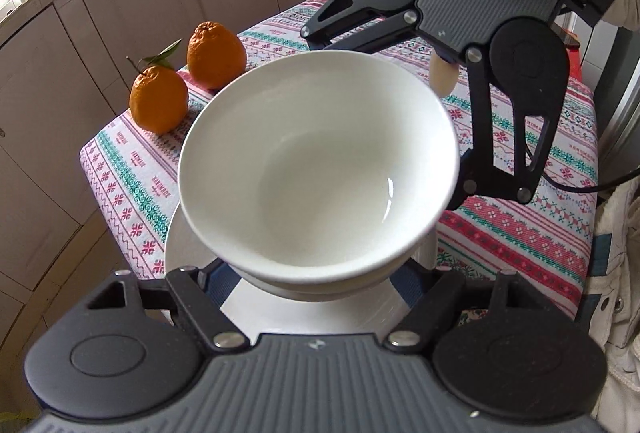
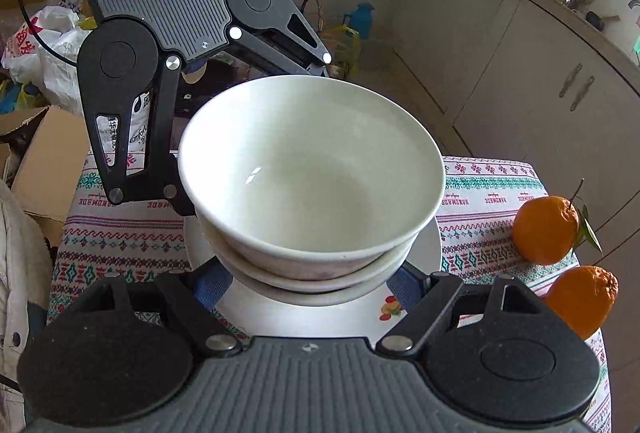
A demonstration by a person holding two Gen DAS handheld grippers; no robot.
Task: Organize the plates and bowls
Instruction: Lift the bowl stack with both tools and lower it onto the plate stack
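Note:
A white bowl (image 1: 320, 161) (image 2: 312, 169) sits nested in a second white bowl (image 1: 320, 287) (image 2: 316, 283), and both stand on a white plate (image 1: 320, 313) (image 2: 304, 317) with a small fruit print. My left gripper (image 1: 316, 297) holds the plate's near rim between its blue pads. From the opposite side my right gripper (image 2: 306, 293) clamps the rim the same way. Each gripper's fingers (image 1: 484, 137) (image 2: 120, 137) show in the other's view, with the tips hidden behind the bowls. The stack is over the patterned tablecloth (image 1: 520, 233) (image 2: 488, 193); I cannot tell whether it touches it.
Two oranges (image 1: 159, 99) (image 1: 216, 55) (image 2: 546, 229) (image 2: 582, 299) lie near one table edge. Beige kitchen cabinets (image 1: 140, 5) (image 2: 520, 53) curve around the small table. A cardboard box (image 2: 44, 161) and plastic bags (image 2: 52, 45) sit on the floor. A white jacket (image 1: 616, 273) is close by.

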